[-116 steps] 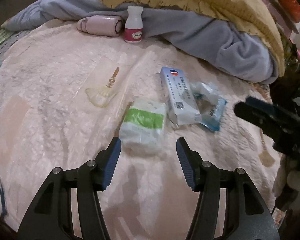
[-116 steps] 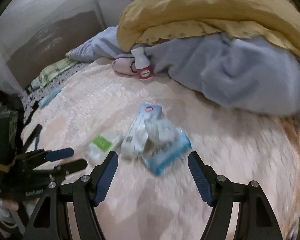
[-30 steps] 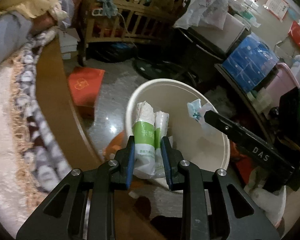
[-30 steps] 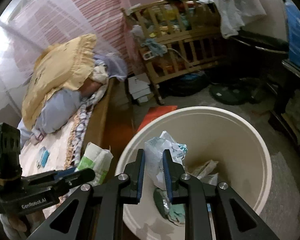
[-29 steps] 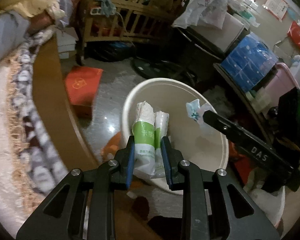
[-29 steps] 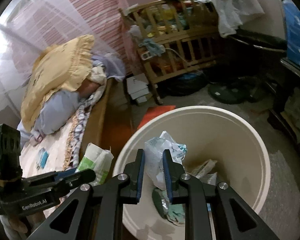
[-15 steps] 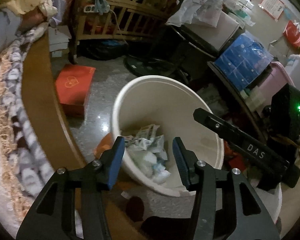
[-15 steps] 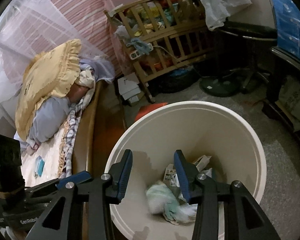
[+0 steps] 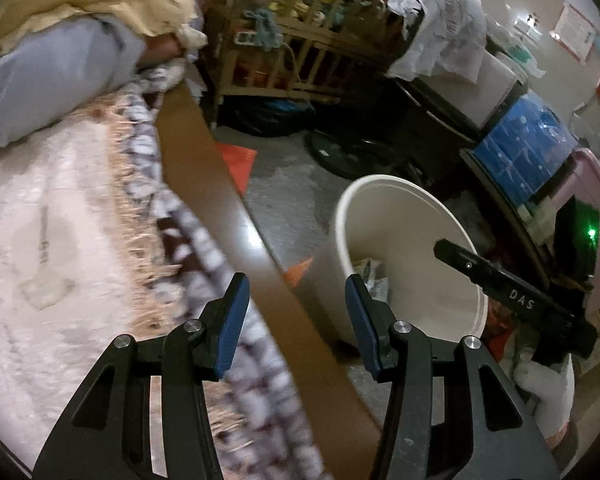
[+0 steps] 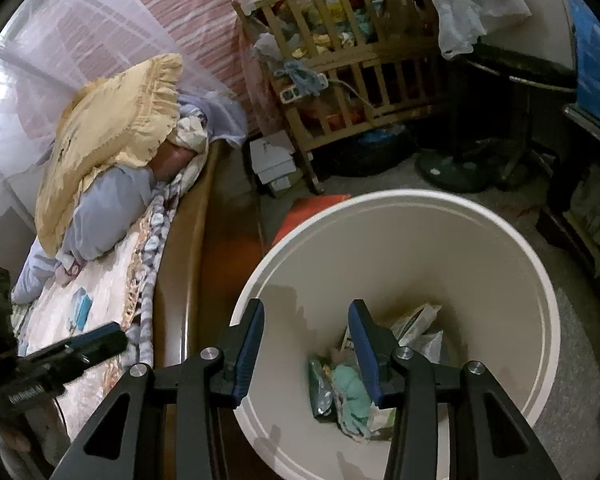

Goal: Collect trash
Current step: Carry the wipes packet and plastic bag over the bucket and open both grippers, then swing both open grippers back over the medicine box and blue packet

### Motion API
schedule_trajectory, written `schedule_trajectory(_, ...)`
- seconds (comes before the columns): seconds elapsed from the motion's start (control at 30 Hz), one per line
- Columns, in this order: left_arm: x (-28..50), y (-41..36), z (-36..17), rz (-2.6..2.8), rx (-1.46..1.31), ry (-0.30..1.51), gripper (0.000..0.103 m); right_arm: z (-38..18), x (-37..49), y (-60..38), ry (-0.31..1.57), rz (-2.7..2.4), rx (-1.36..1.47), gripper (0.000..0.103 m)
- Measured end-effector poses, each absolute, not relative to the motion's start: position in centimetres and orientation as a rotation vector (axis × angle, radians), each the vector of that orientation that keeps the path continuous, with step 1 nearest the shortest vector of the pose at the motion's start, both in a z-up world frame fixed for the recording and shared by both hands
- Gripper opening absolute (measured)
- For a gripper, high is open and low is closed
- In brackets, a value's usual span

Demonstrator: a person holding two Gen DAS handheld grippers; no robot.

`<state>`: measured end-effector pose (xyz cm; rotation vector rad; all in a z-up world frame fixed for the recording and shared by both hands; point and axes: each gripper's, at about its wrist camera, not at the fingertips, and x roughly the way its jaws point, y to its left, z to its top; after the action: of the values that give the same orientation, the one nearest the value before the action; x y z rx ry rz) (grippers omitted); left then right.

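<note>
Now both grippers are spread and empty: the right gripper (image 10: 306,334) hangs over the bin (image 10: 548,320) holding dropped trash (image 10: 352,392); swing the left gripper (image 9: 298,316) squarely over the bed (image 9: 60,240) before reaching.

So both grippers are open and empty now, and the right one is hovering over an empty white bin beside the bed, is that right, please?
Not quite: the white bin is not empty. The right wrist view shows crumpled wrappers lying at its bottom. The rest stands: the left gripper and the right gripper are both open and hold nothing, and the bin stands beside the bed.
</note>
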<state>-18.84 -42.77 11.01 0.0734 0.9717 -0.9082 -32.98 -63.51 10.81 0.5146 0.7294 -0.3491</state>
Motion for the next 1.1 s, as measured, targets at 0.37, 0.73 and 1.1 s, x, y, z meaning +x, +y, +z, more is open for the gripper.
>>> schedule_trajectory(0.37,-16.8,-37.2,11.1,-0.804,0.071,0.943,0.048,11.0,-30.8,-61.3,0.753,-0.277,0.466,0.044)
schedule_trajectory(0.73,-13.9,-30.1,11.0,-0.618,0.127,0.899,0.048,12.3,-26.0,-54.9,0.778,-0.091,0.406,0.059)
schedule_trajectory(1.1,-11.2,-22.3,11.3,-0.460,0.100,0.876,0.048,12.9,-19.2,-44.1,0.824,0.131,0.289,0.060)
